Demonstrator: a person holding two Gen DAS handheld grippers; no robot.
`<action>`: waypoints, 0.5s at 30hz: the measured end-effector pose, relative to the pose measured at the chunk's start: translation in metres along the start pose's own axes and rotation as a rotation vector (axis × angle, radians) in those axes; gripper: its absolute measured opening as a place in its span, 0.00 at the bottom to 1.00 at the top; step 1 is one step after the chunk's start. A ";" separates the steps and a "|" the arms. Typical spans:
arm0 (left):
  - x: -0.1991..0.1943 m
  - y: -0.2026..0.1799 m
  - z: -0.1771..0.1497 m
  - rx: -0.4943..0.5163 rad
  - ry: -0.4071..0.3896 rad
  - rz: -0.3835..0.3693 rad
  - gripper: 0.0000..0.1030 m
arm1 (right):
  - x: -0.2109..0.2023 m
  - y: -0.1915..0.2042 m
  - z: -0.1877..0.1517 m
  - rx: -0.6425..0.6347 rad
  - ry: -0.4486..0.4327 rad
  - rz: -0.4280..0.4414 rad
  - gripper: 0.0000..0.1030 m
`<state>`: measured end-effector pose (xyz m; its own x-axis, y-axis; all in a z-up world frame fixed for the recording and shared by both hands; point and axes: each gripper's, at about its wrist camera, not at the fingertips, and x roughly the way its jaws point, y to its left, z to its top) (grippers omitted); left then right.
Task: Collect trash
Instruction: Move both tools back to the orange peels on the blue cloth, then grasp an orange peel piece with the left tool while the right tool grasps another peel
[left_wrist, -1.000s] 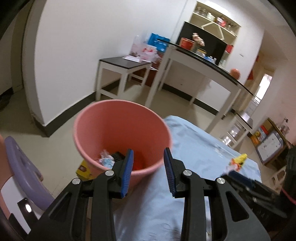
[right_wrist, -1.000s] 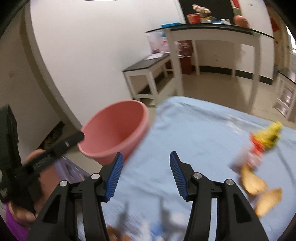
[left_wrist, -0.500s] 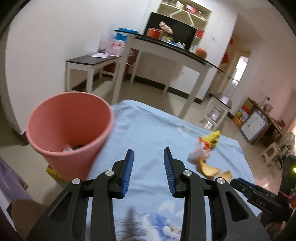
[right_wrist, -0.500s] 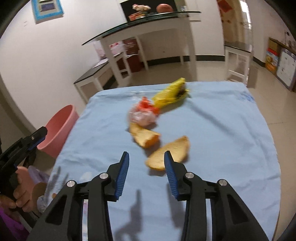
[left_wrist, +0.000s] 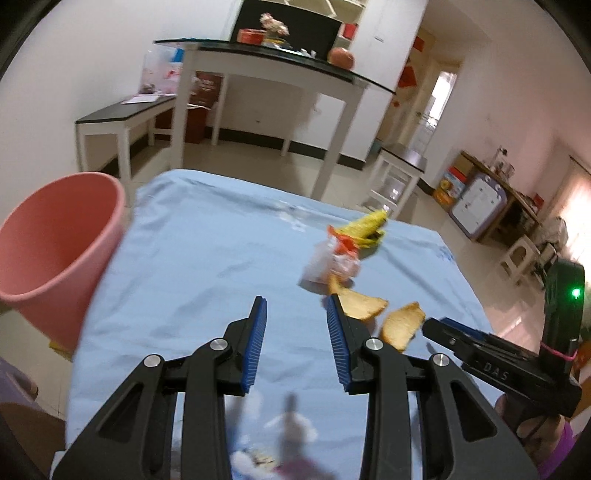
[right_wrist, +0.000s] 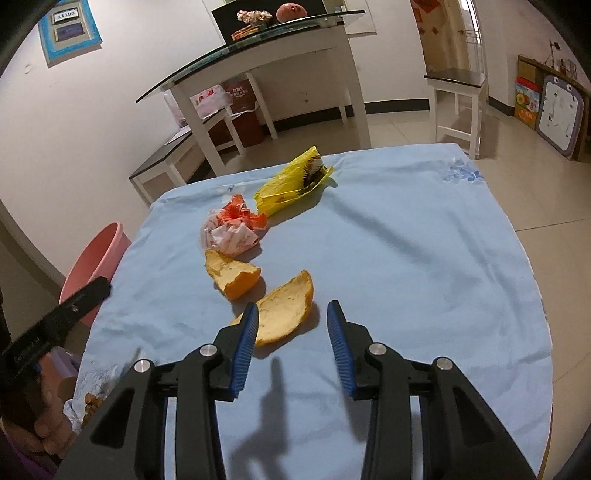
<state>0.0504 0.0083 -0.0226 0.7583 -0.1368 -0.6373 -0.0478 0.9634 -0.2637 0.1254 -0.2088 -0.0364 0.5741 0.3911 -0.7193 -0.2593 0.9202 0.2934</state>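
Observation:
On the blue tablecloth (right_wrist: 406, 258) lie two orange peels (right_wrist: 286, 314) (right_wrist: 232, 277), a crumpled white and red wrapper (right_wrist: 232, 229) and a yellow wrapper (right_wrist: 291, 181). My right gripper (right_wrist: 291, 328) hovers open just short of the nearer peel, whose near end lies by the left finger; the pads do not touch it. My left gripper (left_wrist: 295, 325) stands open over bare cloth, with nothing between its fingers and the peels (left_wrist: 360, 304) just beyond its right fingertip. The pink bucket (left_wrist: 55, 251) stands off the table's left edge.
White tables with dark tops (left_wrist: 266, 62) stand along the far wall. A small white stool (right_wrist: 458, 99) and a cluttered shelf (left_wrist: 480, 199) are on the right. A hand (right_wrist: 48, 424) holds the left gripper at the table's near left corner. Tiled floor surrounds the table.
Both views have swung right, from the pink bucket to the trash on the table. The right jaws have narrowed and now sit close to the nearer peel.

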 end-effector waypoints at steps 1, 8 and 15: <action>0.006 -0.006 0.000 0.013 0.012 -0.010 0.33 | 0.003 -0.001 0.001 0.007 0.008 0.007 0.37; 0.044 -0.025 0.007 0.041 0.076 -0.032 0.33 | 0.014 -0.005 0.004 0.041 0.050 0.033 0.37; 0.081 -0.027 0.013 0.009 0.155 -0.027 0.33 | 0.025 -0.010 0.010 0.040 0.083 0.029 0.37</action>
<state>0.1214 -0.0257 -0.0579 0.6497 -0.1956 -0.7346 -0.0225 0.9610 -0.2758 0.1497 -0.2085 -0.0509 0.5000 0.4164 -0.7594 -0.2431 0.9091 0.3384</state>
